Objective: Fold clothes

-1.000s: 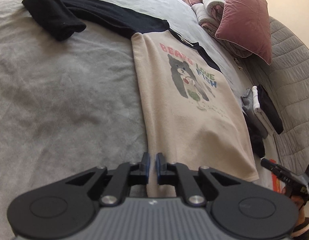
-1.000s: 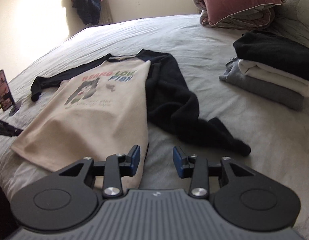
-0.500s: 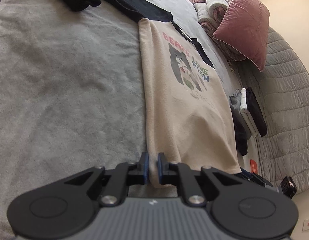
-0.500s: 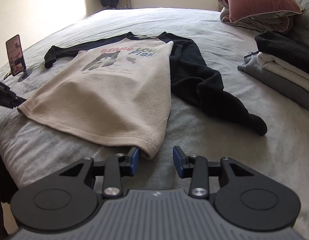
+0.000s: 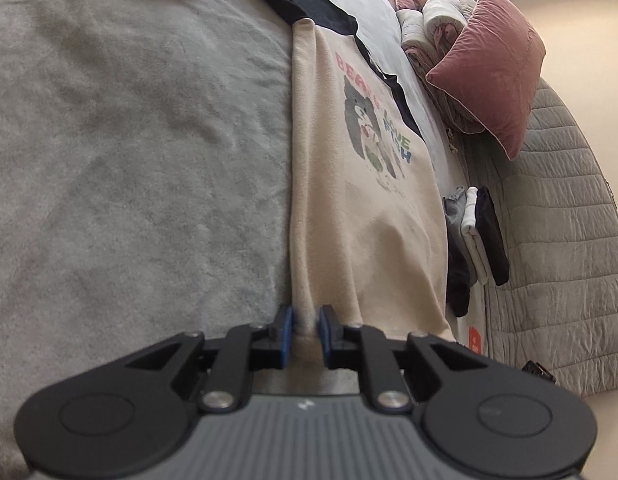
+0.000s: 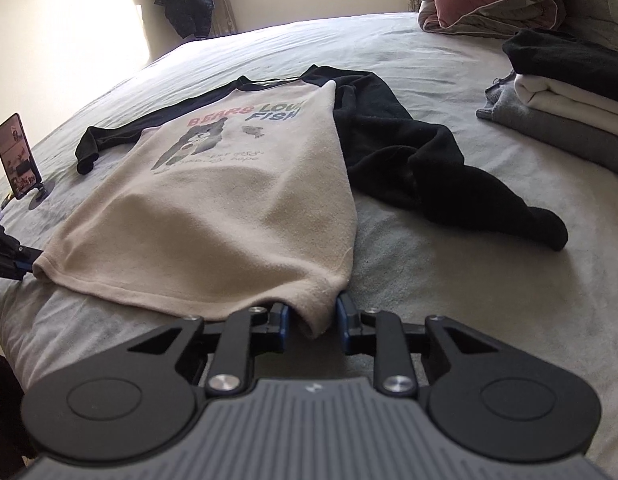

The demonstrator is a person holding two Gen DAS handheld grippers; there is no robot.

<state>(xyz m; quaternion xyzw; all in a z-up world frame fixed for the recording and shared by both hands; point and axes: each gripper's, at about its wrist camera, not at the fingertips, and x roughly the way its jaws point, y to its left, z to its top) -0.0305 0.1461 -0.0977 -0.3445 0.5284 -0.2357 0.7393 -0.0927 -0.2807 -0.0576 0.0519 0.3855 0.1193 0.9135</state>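
Observation:
A beige shirt (image 6: 229,200) with black sleeves and a bear print lies face up on the grey bed (image 6: 449,300); it also shows in the left wrist view (image 5: 361,216). My left gripper (image 5: 305,330) is shut on the shirt's left hem corner; it appears at the left edge of the right wrist view (image 6: 13,260). My right gripper (image 6: 311,318) has its jaws around the right hem corner, closing on it. The right sleeve (image 6: 429,168) lies crumpled beside the body.
A stack of folded clothes (image 6: 569,100) sits at the right; it also shows in the left wrist view (image 5: 477,236). A pink pillow (image 5: 493,60) on rolled bedding lies at the head. A phone on a stand (image 6: 17,156) stands at the left bed edge.
The left gripper went low and closed on the left hem corner. The right gripper moved forward onto the right hem corner and its jaws narrowed around it.

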